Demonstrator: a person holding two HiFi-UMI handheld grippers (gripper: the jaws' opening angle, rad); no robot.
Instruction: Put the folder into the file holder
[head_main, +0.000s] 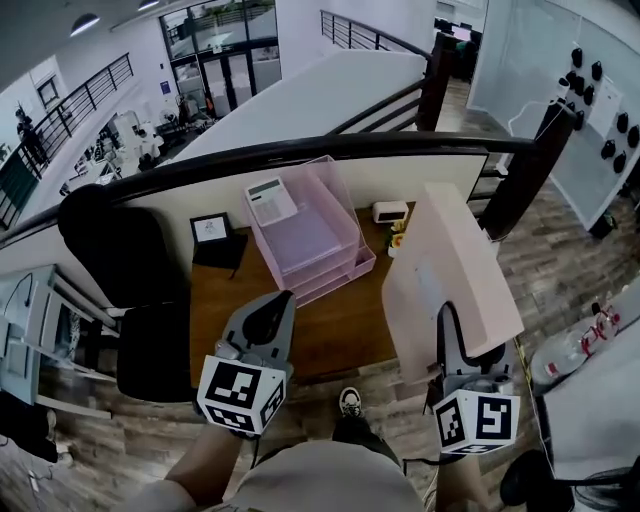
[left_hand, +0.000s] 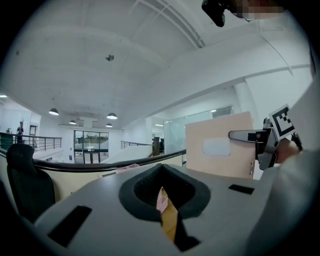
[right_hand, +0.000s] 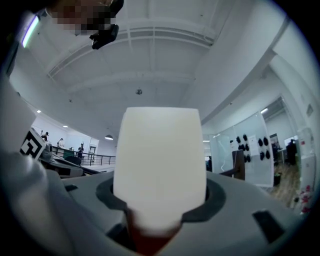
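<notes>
A pale beige box folder (head_main: 450, 275) is held upright above the right end of the wooden desk (head_main: 340, 330), with my right gripper (head_main: 446, 325) shut on its lower edge. In the right gripper view the folder's spine (right_hand: 160, 160) fills the space between the jaws. The pink stacked file holder (head_main: 305, 240) stands at the back of the desk, left of the folder. My left gripper (head_main: 268, 318) hovers over the desk's front edge with its jaws together and nothing in them. From the left gripper view the folder (left_hand: 217, 145) shows at the right.
A black office chair (head_main: 125, 265) stands left of the desk. A small framed picture (head_main: 210, 228) and a white device (head_main: 389, 211) sit by the partition at the back. A white sheet (head_main: 270, 200) lies in the holder's top tray. Bottles (head_main: 575, 345) stand at the right.
</notes>
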